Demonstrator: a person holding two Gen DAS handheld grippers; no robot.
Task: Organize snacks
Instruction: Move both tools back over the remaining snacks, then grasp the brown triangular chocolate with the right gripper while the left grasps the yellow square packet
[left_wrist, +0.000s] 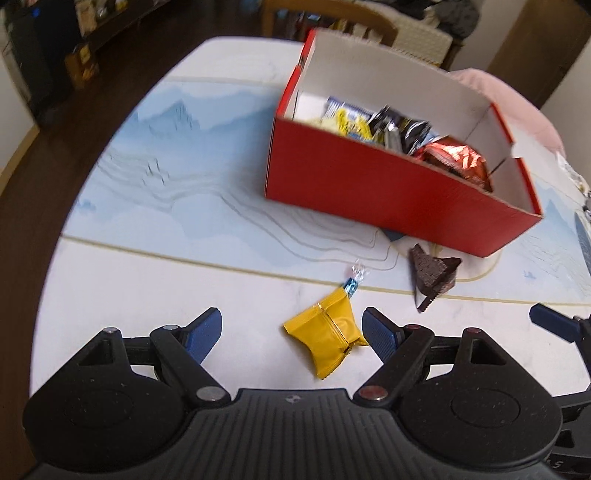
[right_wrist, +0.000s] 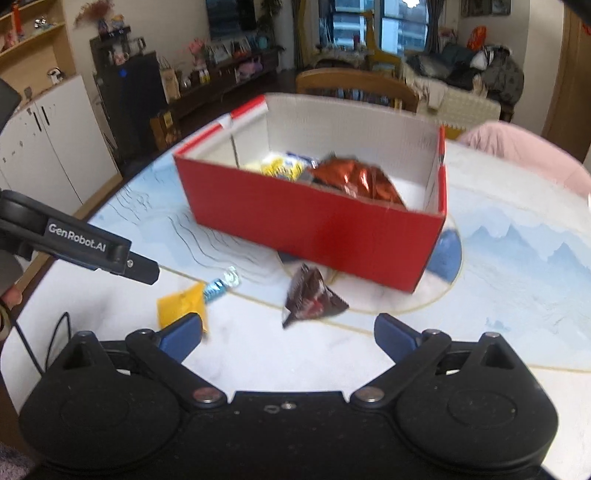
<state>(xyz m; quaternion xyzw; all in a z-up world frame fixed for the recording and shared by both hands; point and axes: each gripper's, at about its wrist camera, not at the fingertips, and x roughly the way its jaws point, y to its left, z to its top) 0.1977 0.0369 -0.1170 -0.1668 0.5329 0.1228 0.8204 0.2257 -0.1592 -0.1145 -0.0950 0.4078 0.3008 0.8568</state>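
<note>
In the left wrist view, the left tongs (left_wrist: 291, 332) stand apart over the yellow packet (left_wrist: 325, 336) at lower centre of the worktop (left_wrist: 110, 280); its slick wrapper could skid aside. Rightward, the right tongs (right_wrist: 288, 336), also apart, face the brown triangular packet (right_wrist: 310, 299) beside the red box (right_wrist: 314, 229).

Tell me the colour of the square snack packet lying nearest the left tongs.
Yellow packet, clearest in the left wrist view.

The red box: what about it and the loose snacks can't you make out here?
- Box bottom, both views: near wall and piled snacks hide it.
- Brown packet print, both views: blurred.
- Yellow packet, right wrist view: a fingertip covers a corner.
</note>
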